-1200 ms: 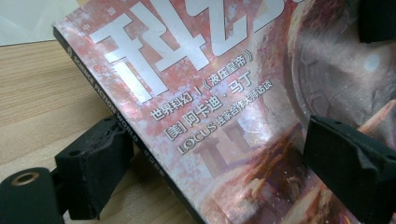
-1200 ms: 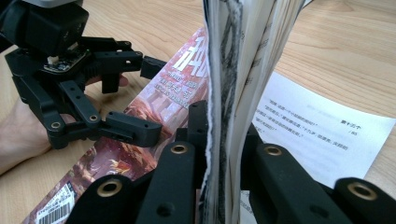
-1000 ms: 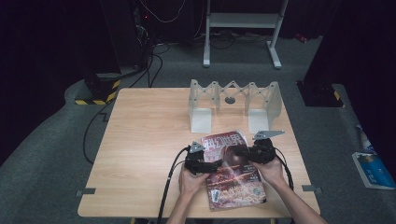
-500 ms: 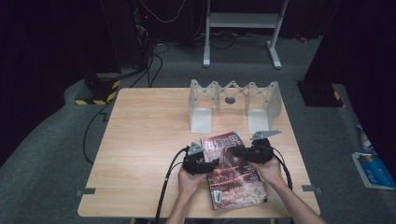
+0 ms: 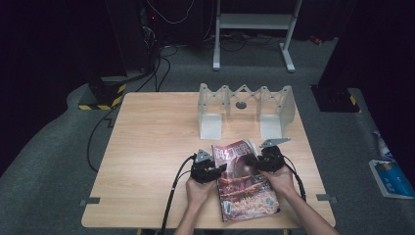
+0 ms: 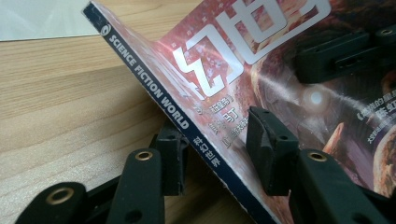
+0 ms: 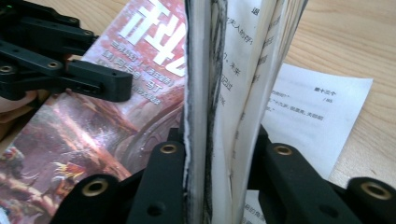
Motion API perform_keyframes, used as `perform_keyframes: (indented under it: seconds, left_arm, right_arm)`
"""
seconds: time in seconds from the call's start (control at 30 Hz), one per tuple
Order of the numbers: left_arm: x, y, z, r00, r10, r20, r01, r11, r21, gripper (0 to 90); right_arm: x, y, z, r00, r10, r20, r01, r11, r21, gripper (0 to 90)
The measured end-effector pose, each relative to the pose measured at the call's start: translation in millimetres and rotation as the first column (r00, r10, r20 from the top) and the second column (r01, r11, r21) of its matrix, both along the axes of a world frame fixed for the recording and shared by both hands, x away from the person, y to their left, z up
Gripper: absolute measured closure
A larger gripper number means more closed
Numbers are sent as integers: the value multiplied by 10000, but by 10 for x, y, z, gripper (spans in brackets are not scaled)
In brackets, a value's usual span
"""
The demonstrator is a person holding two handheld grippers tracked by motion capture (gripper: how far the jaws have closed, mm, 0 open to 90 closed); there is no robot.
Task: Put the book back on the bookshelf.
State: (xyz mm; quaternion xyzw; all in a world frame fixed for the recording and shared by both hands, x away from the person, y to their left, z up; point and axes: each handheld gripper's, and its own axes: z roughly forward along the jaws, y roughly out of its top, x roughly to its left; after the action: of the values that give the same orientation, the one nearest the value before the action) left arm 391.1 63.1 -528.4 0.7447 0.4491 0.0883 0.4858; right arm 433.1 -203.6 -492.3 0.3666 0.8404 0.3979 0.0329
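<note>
A magazine (image 5: pixel 244 181) with a red cover lies on the near right part of the wooden table (image 5: pixel 151 147), just in front of a white zigzag rack (image 5: pixel 244 105) that stands near the far edge. The left gripper (image 5: pixel 218 169) sits at the magazine's spine side, held by the person's left hand (image 5: pixel 198 188). In the left gripper view its jaws stand apart on either side of the raised spine edge (image 6: pixel 187 126), one jaw beneath it and the other over the cover, not pressed shut. The right gripper (image 5: pixel 255 161) is at the magazine's right edge, held by the right hand (image 5: pixel 281 178). In the right gripper view its jaws are closed on a lifted sheaf of pages (image 7: pixel 224 107) together with the cover, which stand upright between them, while the remaining pages (image 7: pixel 313 112) lie flat on the table. The left gripper (image 7: pixel 93 77) shows across the cover in that view.
</note>
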Motion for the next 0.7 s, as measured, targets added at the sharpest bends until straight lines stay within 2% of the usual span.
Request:
perform_keyframes:
  seconds: [0.17, 0.27, 0.4, 0.7]
  left_arm:
    - [5, -13, -5, 10000, -37, -42, 37, 10000, 16, 611]
    - [5, -17, -5, 10000, -46, -52, 46, 10000, 55, 615]
    - [5, -18, -5, 10000, -57, -43, 58, 10000, 61, 616]
    - [4, -17, -2, 10000, -72, 23, 72, 9999, 101, 616]
  right_arm:
    - [12, 0, -34, 9995, -328, 35, 329, 9988, -368, 636]
    - [4, 9, -46, 9981, -605, 103, 611, 9950, -792, 552]
    - [1, -25, -52, 9970, -732, 247, 753, 9923, -987, 506]
    - [-20, -116, -53, 9958, -876, 277, 897, 9921, -880, 483]
